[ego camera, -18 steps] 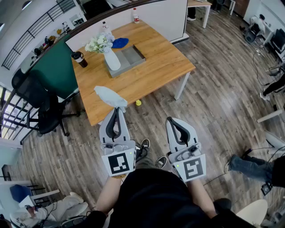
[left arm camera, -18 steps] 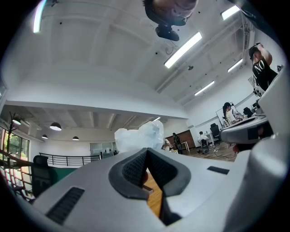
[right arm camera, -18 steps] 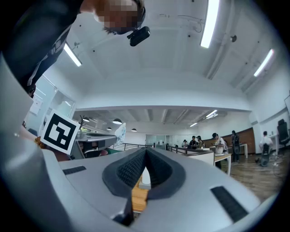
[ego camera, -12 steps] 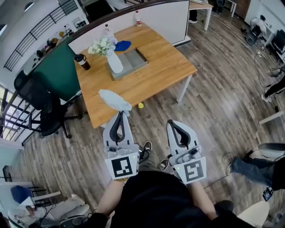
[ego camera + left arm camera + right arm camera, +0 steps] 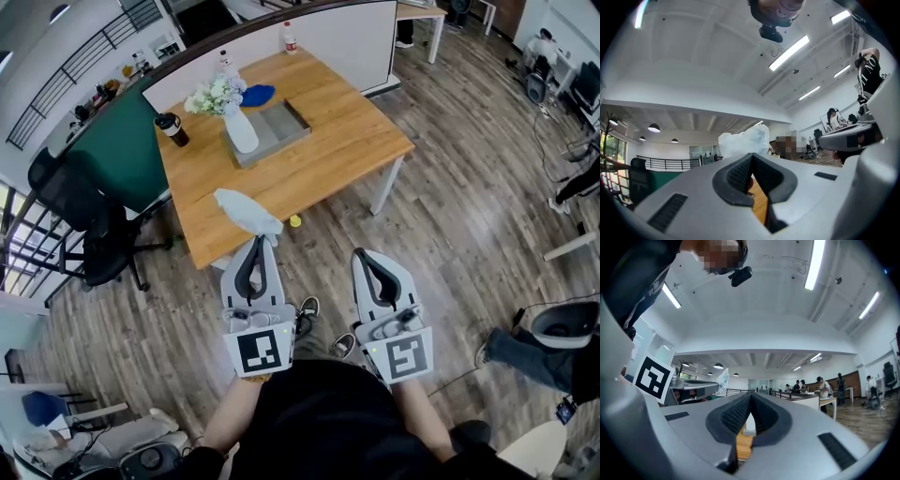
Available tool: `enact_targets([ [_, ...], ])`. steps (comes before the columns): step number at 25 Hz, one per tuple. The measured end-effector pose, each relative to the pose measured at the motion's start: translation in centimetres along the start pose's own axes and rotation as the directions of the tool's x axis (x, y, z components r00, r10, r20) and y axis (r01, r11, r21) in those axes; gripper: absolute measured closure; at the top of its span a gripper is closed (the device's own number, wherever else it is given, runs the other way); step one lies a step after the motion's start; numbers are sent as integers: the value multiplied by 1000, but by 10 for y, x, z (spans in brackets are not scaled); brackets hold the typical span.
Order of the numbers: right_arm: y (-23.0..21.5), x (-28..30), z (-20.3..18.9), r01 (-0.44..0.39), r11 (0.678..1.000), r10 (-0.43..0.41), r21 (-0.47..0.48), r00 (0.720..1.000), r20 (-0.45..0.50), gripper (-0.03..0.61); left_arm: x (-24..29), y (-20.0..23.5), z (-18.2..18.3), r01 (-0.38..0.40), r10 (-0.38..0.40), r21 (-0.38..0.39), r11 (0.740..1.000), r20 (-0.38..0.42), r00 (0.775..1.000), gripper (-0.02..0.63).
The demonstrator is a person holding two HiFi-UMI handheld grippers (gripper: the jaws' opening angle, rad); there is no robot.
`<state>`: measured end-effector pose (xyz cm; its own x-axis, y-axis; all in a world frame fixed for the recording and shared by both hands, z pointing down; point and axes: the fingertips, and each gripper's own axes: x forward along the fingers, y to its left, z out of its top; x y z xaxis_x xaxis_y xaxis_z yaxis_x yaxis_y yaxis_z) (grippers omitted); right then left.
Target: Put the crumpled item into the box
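Note:
My left gripper (image 5: 260, 240) is shut on a crumpled white, pale-blue item (image 5: 246, 210), which sticks up from the jaw tips over the near edge of the wooden table (image 5: 337, 141). In the left gripper view the crumpled item (image 5: 743, 140) bulges above the closed jaws of the left gripper (image 5: 751, 157). The grey shallow box (image 5: 278, 120) lies farther back on the table, well beyond both grippers. My right gripper (image 5: 362, 255) is shut and holds nothing, over the floor in front of the table. In the right gripper view, the right gripper (image 5: 751, 399) has its pads pressed together.
A white vase (image 5: 241, 132) with flowers (image 5: 214, 94) stands at the box's left end, a blue object (image 5: 257, 95) behind it. A dark cup (image 5: 173, 128) and a bottle (image 5: 290, 38) stand near the table's far edges. A yellow ball (image 5: 295, 221) lies on the floor; a black chair (image 5: 80, 220) is at the left.
My left gripper and the crumpled item have drifted slightly to the right and nearer in the head view. The right gripper has hardly moved.

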<state>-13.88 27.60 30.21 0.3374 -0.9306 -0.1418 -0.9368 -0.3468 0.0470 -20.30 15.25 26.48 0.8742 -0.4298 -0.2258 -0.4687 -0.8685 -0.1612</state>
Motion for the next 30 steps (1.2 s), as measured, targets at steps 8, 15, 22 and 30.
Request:
enact_targets([
  [8, 7, 6, -3, -11, 1000, 11, 8, 1000, -5, 574, -2, 3, -4, 3, -3, 3, 1000, -13, 1000, 591],
  [15, 8, 20, -2, -28, 1000, 28, 7, 999, -20, 574, 3, 12, -4, -13, 13, -7, 1000, -18, 1000, 591],
  [22, 16, 42, 2, -48, 999, 48, 2, 999, -5, 574, 8, 25, -9, -31, 31, -19, 999, -18, 999, 591],
  [30, 20, 65, -1, -77, 997, 76, -19, 996, -41, 574, 16, 42, -16, -48, 47, -50, 998, -25, 999, 591],
])
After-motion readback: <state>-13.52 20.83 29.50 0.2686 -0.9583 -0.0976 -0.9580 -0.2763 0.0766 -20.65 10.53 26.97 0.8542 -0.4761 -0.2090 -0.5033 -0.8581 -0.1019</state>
